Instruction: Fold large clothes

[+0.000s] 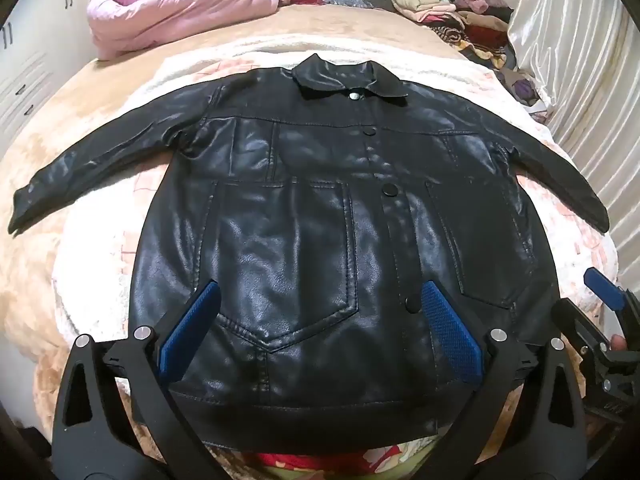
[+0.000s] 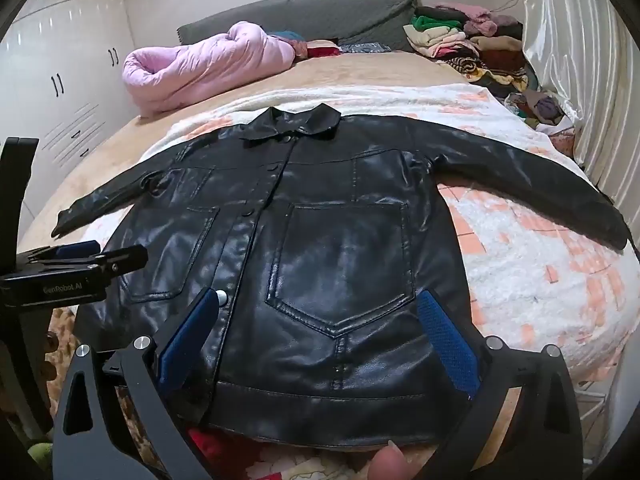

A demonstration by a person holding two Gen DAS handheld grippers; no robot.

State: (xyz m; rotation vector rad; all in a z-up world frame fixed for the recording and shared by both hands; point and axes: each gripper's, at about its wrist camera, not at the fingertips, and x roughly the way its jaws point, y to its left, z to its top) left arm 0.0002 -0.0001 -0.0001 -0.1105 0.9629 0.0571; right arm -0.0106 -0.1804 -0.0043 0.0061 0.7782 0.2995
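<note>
Both grippers hover over the bed's near edge with jaws spread wide and nothing between them: the left gripper [image 1: 316, 320] above the black leather jacket [image 1: 320, 208] near its hem, the right gripper [image 2: 320, 332] likewise. The jacket lies flat, front up, sleeves outspread, on a white blanket [image 1: 400, 56]. A pink quilt [image 1: 180, 4] and clothes pile [image 1: 448, 0] sit at the far edge.

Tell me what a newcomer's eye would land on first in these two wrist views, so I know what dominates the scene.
The black leather jacket dominates: spread flat, front up and buttoned, across the middle of the bed, both sleeves stretched out sideways. Over its hem hang the left gripper and the right gripper, blue pads wide apart and holding nothing. Behind, a rolled pink quilt lies at the far left and a heap of mixed clothes at the far right by the curtain.
</note>
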